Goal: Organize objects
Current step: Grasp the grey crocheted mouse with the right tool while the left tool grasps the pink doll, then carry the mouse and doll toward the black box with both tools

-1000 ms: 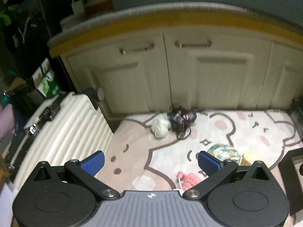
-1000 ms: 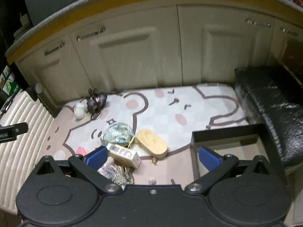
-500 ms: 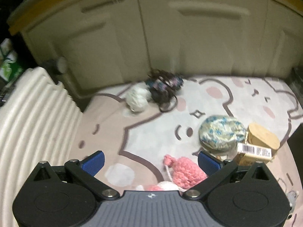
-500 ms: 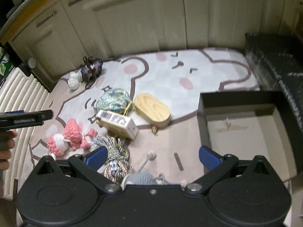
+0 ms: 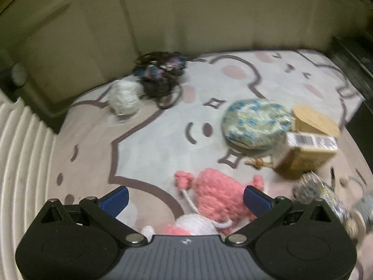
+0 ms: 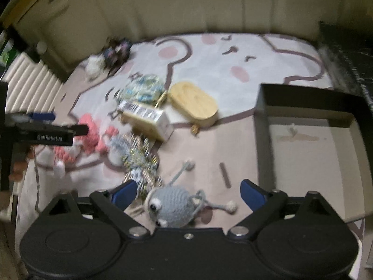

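Loose objects lie on a bear-print rug [image 5: 163,140]. My left gripper [image 5: 186,197] is open, low over a pink and white crochet toy [image 5: 216,198] that sits between its fingers. My right gripper [image 6: 187,192] is open over a grey crochet toy [image 6: 172,206]. An open black box [image 6: 310,137] stands to the right of it. A blue-patterned pouch [image 5: 256,122], a wooden oval case [image 6: 193,103], a barcoded carton [image 6: 149,119] and a shiny tasselled bundle [image 6: 139,161] lie mid-rug. The left gripper shows in the right wrist view [image 6: 44,126].
A white yarn ball [image 5: 123,98] and a dark tangled bundle [image 5: 160,77] lie at the rug's far left by cream cabinet doors [image 5: 186,16]. A ribbed white suitcase [image 5: 21,154] lies along the left edge. A black wrapped object [image 6: 349,53] borders the right.
Both grippers have tilted down and moved closer to the rug. The pink toy has come between the left fingers and the grey toy between the right fingers.
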`<state>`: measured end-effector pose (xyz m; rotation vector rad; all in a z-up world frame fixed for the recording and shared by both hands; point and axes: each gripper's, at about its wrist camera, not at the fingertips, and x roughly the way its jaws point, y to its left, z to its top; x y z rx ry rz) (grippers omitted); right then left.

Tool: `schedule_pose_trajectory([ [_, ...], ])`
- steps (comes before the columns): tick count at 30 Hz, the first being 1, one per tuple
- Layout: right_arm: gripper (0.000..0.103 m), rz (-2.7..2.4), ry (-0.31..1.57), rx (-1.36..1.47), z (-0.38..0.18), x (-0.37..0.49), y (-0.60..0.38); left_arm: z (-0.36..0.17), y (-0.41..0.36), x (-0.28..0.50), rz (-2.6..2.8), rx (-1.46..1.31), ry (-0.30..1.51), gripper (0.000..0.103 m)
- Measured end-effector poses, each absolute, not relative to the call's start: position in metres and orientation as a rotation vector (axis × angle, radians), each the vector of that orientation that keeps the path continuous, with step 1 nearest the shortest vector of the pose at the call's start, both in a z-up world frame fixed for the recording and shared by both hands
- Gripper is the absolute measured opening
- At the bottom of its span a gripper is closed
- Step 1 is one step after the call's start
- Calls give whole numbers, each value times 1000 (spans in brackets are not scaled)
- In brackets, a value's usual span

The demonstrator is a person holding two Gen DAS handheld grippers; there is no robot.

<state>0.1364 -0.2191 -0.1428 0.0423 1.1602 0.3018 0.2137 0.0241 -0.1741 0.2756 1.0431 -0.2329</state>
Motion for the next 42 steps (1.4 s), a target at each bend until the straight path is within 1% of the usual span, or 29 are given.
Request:
schedule_pose_trajectory([
  [6, 89, 374, 1208, -24, -154, 132, -203, -185, 22, 203, -331, 379, 1073, 103],
  [9, 88, 386, 1222, -40, -157, 132, -199, -191, 25, 204, -317, 408, 1080, 103],
  [11, 88, 393, 1227, -52, -160, 132, -197, -193, 26, 205, -276, 440, 1048, 103],
  [14, 87, 393, 1237, -61, -163, 132, -195, -198, 28, 208, -307, 449, 1081, 103],
  [17, 81, 388, 1245, -61, -166, 132, -195, -203, 23, 206, -326, 501, 1082, 103],
  [20, 73, 394, 1262, -59, -168, 133, -195, -206, 17, 203, -334, 544, 1075, 103],
  [21, 69, 397, 1268, -60, -170, 133, -195, -207, 16, 203, -338, 549, 1071, 103],
  [22, 65, 399, 1277, -62, -171, 133, -194, -207, 17, 203, -341, 546, 1070, 103],
  [24, 62, 403, 1299, -68, -175, 133, -193, -208, 19, 205, -347, 531, 1074, 103],
  [27, 55, 420, 1311, -56, -176, 133, -192, -208, 23, 205, -349, 504, 1078, 103],
  [32, 54, 423, 1304, -75, -174, 132, -189, -209, 25, 217, -332, 455, 1155, 103],
  [34, 54, 418, 1300, -80, -173, 132, -190, -208, 23, 217, -340, 477, 1156, 102],
  [35, 54, 414, 1297, -81, -172, 132, -191, -207, 21, 216, -351, 500, 1146, 101],
  [36, 54, 408, 1294, -81, -172, 132, -192, -206, 19, 214, -368, 515, 1140, 94],
  [37, 54, 403, 1291, -78, -172, 133, -193, -203, 18, 212, -387, 513, 1144, 84],
  [38, 54, 399, 1288, -77, -171, 133, -194, -201, 18, 212, -403, 501, 1153, 78],
  [39, 53, 395, 1284, -77, -170, 133, -195, -199, 17, 211, -415, 490, 1163, 64],
  [40, 53, 394, 1281, -77, -169, 133, -195, -198, 15, 210, -413, 491, 1166, 58],
  [42, 53, 396, 1274, -75, -167, 133, -195, -196, 12, 206, -402, 520, 1160, 52],
])
